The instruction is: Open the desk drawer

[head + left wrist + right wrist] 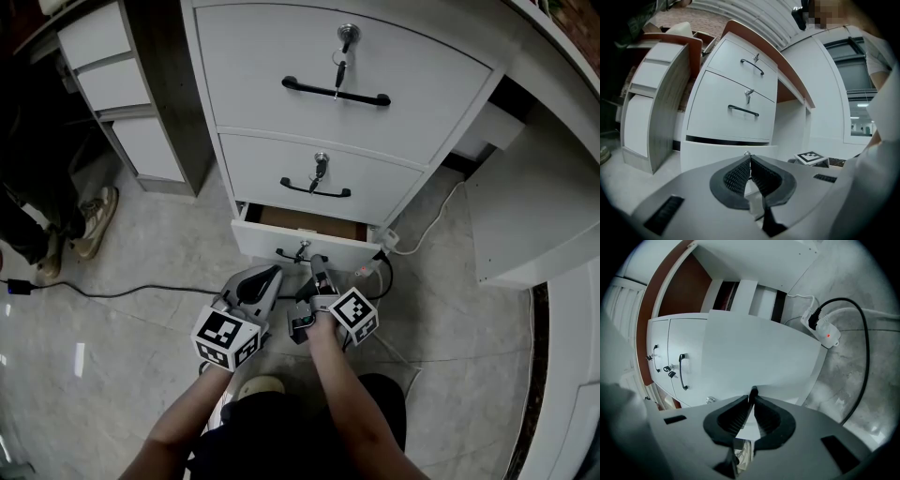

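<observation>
The white bottom drawer (267,239) of the desk cabinet stands pulled out a little, with brown wood showing behind its front. My right gripper (317,266) reaches its black handle (287,254) and is shut on it. In the right gripper view the jaws (753,399) pinch the dark handle (753,390) against the drawer front (759,352). My left gripper (273,275) hovers just left of the right one, shut with nothing in it. Its pads (738,174) meet in front of the drawer front (712,152).
Two closed drawers above carry black handles (336,92) (316,190) with keys in their locks. A white power strip (386,240) with a red light (828,335) and cables lies right of the drawer. A black cable (112,292) crosses the floor at left, near a person's shoes (94,220).
</observation>
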Tool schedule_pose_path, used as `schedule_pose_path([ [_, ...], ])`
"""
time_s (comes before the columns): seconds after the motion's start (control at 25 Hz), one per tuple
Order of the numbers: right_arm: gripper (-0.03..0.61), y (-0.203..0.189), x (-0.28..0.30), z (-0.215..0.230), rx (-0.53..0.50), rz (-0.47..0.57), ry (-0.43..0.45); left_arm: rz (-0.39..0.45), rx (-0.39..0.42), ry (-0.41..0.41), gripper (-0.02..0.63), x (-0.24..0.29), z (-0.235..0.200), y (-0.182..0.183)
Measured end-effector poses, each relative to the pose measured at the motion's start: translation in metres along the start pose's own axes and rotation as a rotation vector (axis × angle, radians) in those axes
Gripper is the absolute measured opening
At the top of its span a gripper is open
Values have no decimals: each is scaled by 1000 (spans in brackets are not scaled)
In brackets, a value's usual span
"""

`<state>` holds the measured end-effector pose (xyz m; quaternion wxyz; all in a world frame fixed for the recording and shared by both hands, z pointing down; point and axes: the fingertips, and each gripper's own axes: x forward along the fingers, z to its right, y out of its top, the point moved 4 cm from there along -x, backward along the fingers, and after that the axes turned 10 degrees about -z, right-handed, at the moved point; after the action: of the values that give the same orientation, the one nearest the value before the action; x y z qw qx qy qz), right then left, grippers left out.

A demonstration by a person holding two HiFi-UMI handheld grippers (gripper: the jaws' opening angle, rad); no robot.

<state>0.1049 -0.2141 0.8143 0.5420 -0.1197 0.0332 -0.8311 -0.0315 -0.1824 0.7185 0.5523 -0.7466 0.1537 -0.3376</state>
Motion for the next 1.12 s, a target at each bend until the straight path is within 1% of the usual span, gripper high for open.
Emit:
schedule_pose_path([
  [0.24, 48, -7, -10, 0, 12, -4, -10, -3, -3, -7, 12, -6, 4, -5],
  [0.68, 48, -18, -25, 1, 15, -8, -33, -12, 20, -17, 12, -25, 7, 3],
  [0.92, 49, -24, -32, 1, -18, -9, -33, -12, 32, -10, 12, -33, 4, 8],
  [1.12, 49, -27, -34, 0, -24, -18, -32, 0, 32, -2, 12, -36, 4, 10],
])
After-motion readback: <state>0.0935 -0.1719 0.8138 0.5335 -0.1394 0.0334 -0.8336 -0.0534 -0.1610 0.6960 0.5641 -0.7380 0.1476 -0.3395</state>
